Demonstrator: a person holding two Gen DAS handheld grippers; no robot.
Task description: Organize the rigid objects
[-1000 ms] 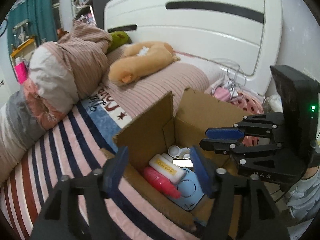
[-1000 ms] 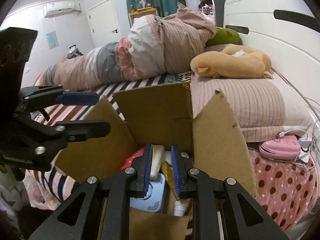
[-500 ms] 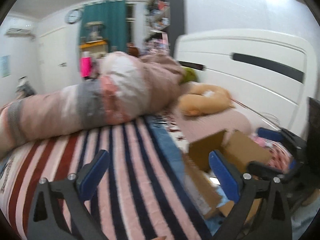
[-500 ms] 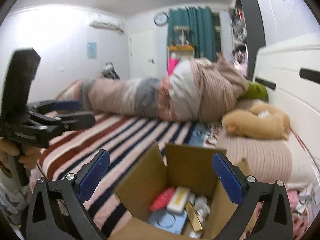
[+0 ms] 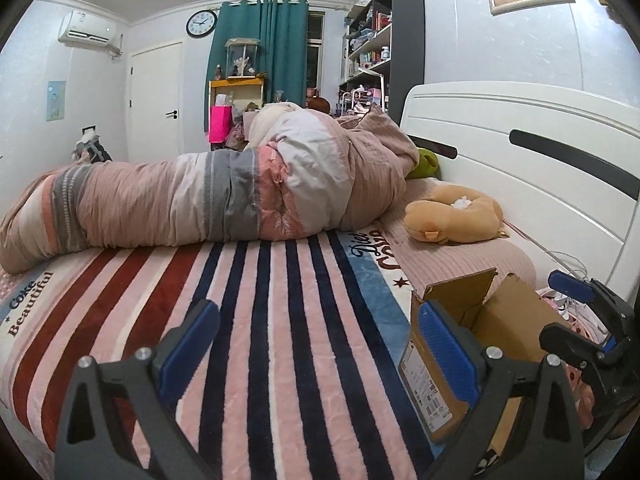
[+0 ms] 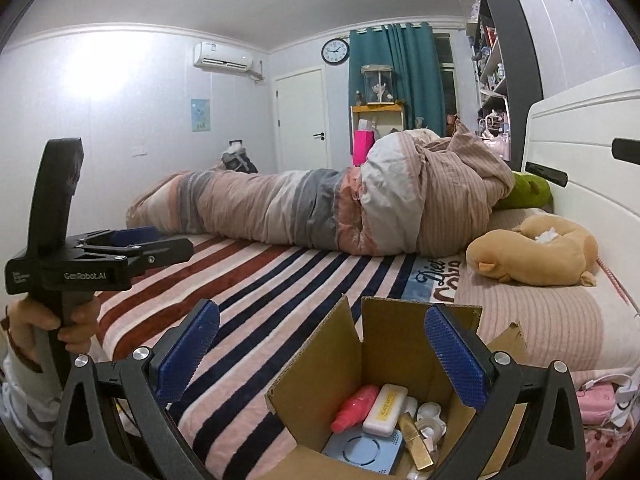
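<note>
An open cardboard box (image 6: 396,340) stands on the striped bed, also seen in the left wrist view (image 5: 460,320). Inside lie a pink bottle (image 6: 354,406), a cream case (image 6: 386,408), a light blue round-faced device (image 6: 362,450), a gold item (image 6: 416,442) and a small white piece (image 6: 430,416). My right gripper (image 6: 320,356) is open and empty, raised over the box's near side. My left gripper (image 5: 320,352) is open and empty above the blanket, left of the box. It also shows in the right wrist view (image 6: 136,246).
A rolled pink and grey duvet (image 5: 224,200) lies across the bed. A tan plush toy (image 5: 452,216) rests on the pillow by the white headboard (image 5: 520,168). A pink device with cables (image 6: 596,400) lies right of the box.
Both grippers have lifted back from the box and tilted up toward the room. The right gripper has gone from nearly shut inside the box to wide open.
</note>
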